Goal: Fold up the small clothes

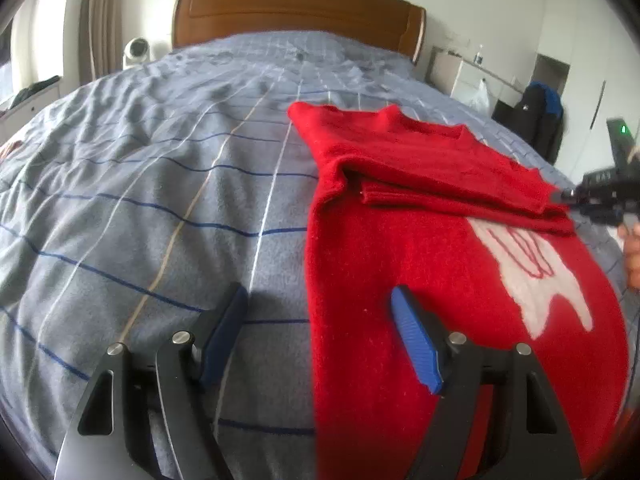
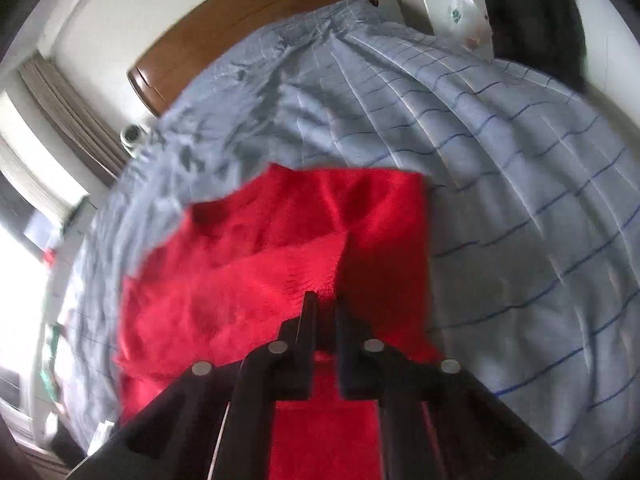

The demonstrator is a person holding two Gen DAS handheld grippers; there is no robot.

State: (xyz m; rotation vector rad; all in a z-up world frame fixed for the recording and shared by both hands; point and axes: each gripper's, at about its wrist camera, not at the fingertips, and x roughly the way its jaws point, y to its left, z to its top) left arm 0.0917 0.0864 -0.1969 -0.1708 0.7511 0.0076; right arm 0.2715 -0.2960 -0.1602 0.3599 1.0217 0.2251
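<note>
A small red sweater [image 1: 420, 248] with a white print lies on the grey checked bedspread [image 1: 160, 200]. One sleeve is folded across its chest. My left gripper [image 1: 320, 336] is open and empty, hovering above the sweater's left edge near the hem. My right gripper [image 1: 564, 196] appears at the right edge of the left wrist view, pinching the folded sleeve's end. In the right wrist view the right gripper [image 2: 326, 308] is shut on the red sweater [image 2: 248, 280], with the fabric lifted between its fingers.
A wooden headboard [image 1: 296, 12] stands at the far end of the bed. A white cabinet [image 1: 460, 72] and a dark jacket [image 1: 540, 116] are at the right. A white fan [image 1: 136, 50] and curtains are at the left.
</note>
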